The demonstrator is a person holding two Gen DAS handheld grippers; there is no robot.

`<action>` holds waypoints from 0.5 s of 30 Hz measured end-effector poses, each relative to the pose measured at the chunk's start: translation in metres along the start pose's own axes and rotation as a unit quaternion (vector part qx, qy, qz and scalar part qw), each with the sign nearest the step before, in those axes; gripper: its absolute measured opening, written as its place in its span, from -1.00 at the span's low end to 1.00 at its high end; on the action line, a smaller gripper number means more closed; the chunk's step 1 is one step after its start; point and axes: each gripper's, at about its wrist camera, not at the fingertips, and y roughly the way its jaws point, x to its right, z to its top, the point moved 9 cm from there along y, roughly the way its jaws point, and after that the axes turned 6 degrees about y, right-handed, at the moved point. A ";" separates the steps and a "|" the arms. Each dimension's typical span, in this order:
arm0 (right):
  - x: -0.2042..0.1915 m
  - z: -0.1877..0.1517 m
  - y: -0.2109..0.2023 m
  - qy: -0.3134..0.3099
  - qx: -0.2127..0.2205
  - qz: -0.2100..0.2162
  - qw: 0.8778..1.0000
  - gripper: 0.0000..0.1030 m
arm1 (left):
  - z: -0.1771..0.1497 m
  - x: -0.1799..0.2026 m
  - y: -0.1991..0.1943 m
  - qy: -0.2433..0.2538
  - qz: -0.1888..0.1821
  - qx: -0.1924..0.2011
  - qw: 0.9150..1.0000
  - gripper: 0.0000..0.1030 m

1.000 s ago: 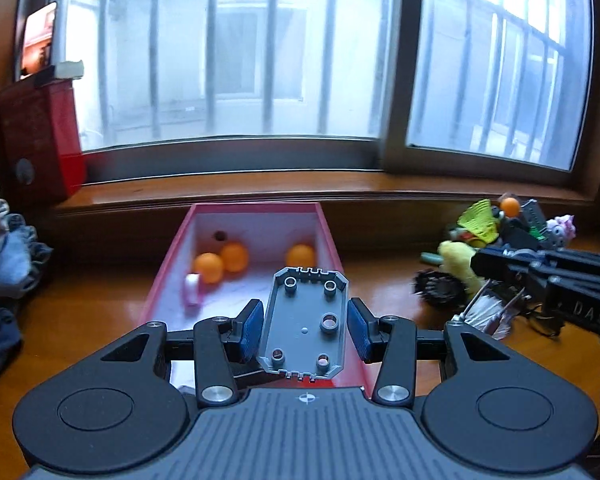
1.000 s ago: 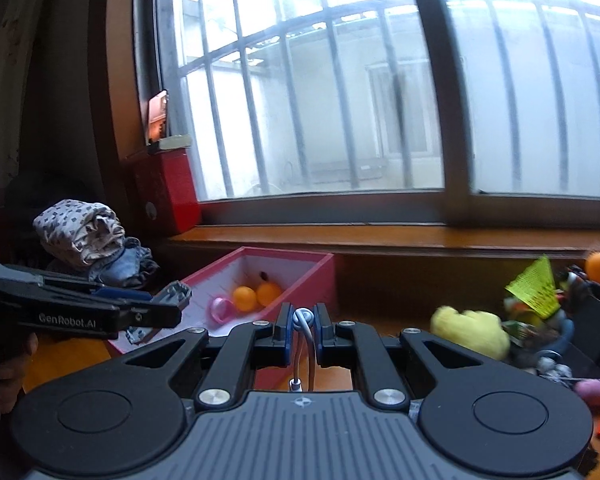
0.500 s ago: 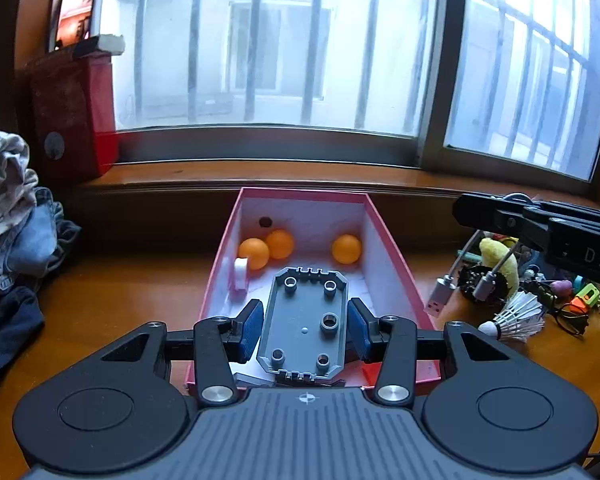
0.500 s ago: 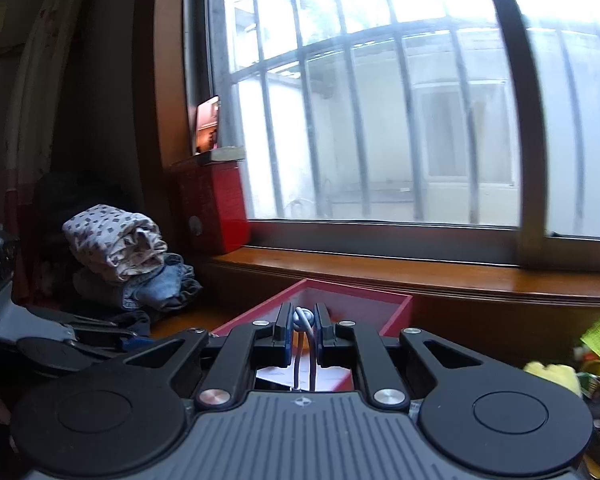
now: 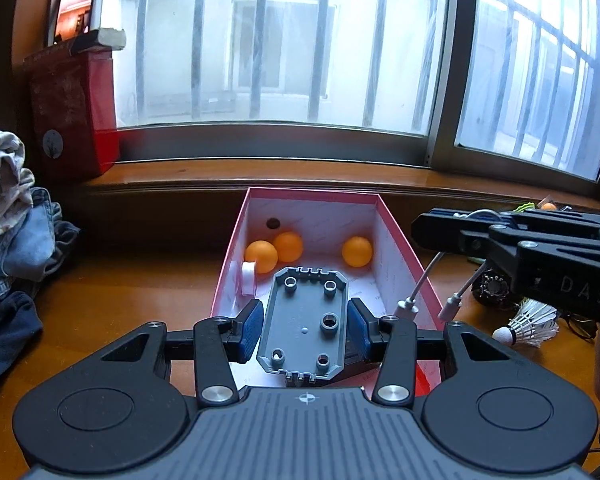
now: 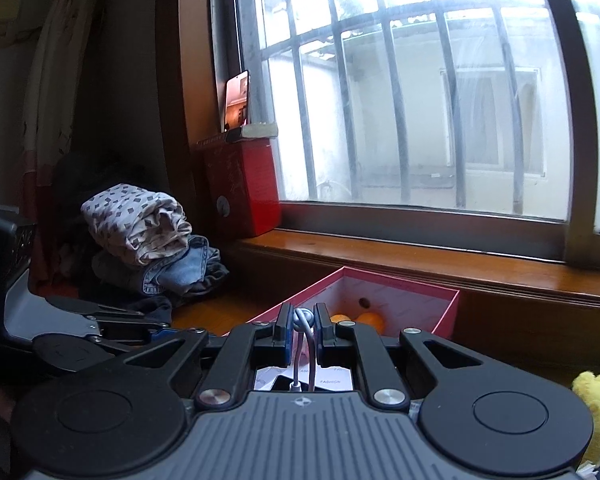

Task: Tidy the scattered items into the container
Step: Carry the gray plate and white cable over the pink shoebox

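While both claws hover over the pink box (image 5: 404, 248), each is ready to drop its load. The left claw (image 5: 306, 326) is clenched on a gray studded building plate (image 5: 304, 320), pinched by its long edges between the blue pads (image 5: 250, 326), and the plate hangs above the near end of the box. Ahead of that claw, on the box floor, lie three orange ping-pong balls (image 5: 356, 251), a white tape roll (image 5: 247, 276) against the left wall and a small dark disc (image 5: 273, 223) at the far end. The right claw (image 6: 302, 332) grasps a white cable (image 6: 303, 344) by its bend; the two plug ends (image 5: 408, 304) dangle by the box's right wall, just right of the left claw.

To finish well, I judge the plate should be lowered close to the floor before the pads part, so it lands flat and does not bounce onto the balls. The cable's plugs look close to the rim, so the right claw should shift further over the opening before letting go, or one end may trail outside.

Compared with half a second ago, the right claw has swung in from beside the box to above it, and the plugs have come from over the tabletop to the box's wall; the left claw has crept forward, grip unchanged. A shuttlecock (image 5: 532, 322) and other clutter wait on the tabletop, off to the right.
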 end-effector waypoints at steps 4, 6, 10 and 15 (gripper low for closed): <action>-0.001 -0.003 0.007 0.002 -0.008 0.006 1.000 -0.78 | -0.001 -0.003 0.003 -0.003 0.003 -0.004 1.000 -0.10; -0.002 -0.004 0.010 0.003 -0.010 0.009 1.000 -0.78 | -0.001 -0.004 0.005 -0.004 0.004 -0.005 1.000 -0.10; -0.004 -0.006 0.015 0.003 -0.014 0.015 1.000 -0.78 | -0.002 -0.004 0.007 -0.005 0.004 -0.009 1.000 -0.10; -0.006 -0.010 0.016 0.003 -0.020 0.016 1.000 -0.78 | -0.005 -0.004 0.008 -0.003 0.005 -0.013 1.000 -0.10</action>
